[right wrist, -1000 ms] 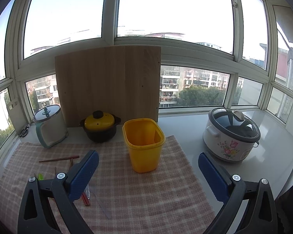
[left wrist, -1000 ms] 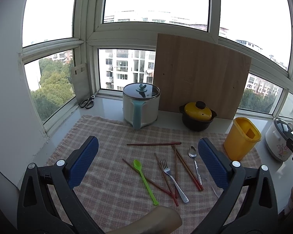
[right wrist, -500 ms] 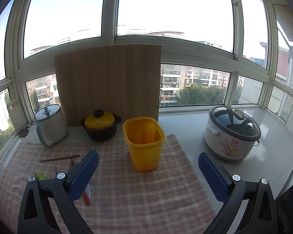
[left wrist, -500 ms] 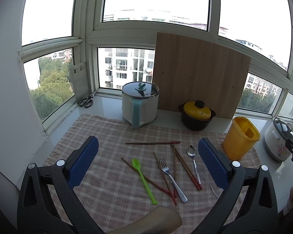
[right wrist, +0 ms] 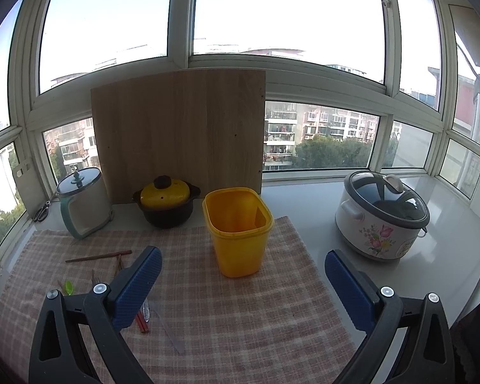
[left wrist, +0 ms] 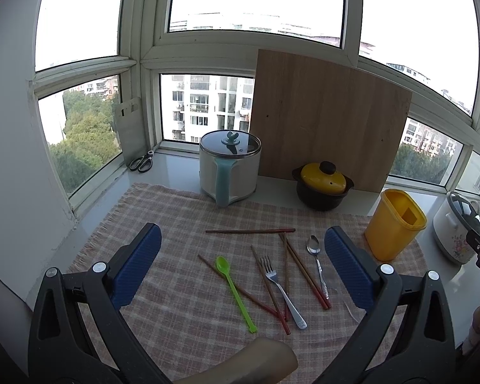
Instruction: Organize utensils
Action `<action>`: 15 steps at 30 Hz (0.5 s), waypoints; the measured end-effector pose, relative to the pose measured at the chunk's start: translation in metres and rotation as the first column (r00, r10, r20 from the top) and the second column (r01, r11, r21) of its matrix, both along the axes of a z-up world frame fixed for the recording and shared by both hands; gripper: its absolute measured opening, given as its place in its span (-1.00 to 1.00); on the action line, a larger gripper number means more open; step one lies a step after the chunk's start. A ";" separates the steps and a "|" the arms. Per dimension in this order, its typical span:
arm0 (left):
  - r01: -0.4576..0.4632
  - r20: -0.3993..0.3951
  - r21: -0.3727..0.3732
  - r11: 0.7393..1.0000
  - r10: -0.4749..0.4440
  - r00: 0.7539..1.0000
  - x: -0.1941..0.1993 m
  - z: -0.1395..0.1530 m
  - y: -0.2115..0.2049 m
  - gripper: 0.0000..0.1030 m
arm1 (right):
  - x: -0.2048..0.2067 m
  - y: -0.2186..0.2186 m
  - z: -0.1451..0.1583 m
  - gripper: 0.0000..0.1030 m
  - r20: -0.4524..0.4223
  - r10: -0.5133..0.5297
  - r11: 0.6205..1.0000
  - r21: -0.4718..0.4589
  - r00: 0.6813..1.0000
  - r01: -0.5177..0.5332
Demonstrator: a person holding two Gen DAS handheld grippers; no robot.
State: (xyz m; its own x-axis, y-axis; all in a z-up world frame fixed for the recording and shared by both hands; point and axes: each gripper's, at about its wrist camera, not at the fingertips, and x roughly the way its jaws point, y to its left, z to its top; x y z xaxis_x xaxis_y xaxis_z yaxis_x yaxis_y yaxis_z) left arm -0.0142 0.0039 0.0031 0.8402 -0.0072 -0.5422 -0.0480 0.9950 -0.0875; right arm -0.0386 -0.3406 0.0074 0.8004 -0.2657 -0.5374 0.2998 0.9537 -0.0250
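Note:
On the checked cloth [left wrist: 176,307] lie a green plastic spoon [left wrist: 235,291], a metal fork [left wrist: 281,291], a metal spoon [left wrist: 316,264] and several red-brown chopsticks [left wrist: 249,231]. My left gripper [left wrist: 241,264] hangs open above them, holding nothing. The empty yellow container [left wrist: 395,224] stands to their right. In the right wrist view this yellow container [right wrist: 238,232] sits just ahead of my open right gripper [right wrist: 243,283], with the chopsticks [right wrist: 97,257] and green spoon [right wrist: 68,286] at far left, partly hidden by the left finger.
A white lidded jug [left wrist: 229,171], a black pot with yellow lid [left wrist: 323,185] and a wooden board [left wrist: 329,121] stand at the back. A floral rice cooker [right wrist: 380,220] sits right on the white counter. Scissors [left wrist: 141,161] lie by the window. A clear plastic utensil [right wrist: 171,331] rests on the cloth.
Both views have shifted slightly, as if the grippers rose or drew back a little. The utensils have not moved, and both grippers remain open.

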 end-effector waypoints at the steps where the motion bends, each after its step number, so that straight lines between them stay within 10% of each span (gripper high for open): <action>1: -0.001 -0.002 0.000 1.000 0.001 1.000 0.001 0.000 0.000 1.00 | 0.001 -0.001 0.000 0.99 -0.002 0.000 1.000 0.000 1.000 0.000; 15: -0.013 -0.032 -0.003 1.000 0.013 0.999 0.010 -0.009 0.007 1.00 | 0.010 0.000 -0.007 0.99 -0.022 0.015 1.000 0.015 1.000 -0.014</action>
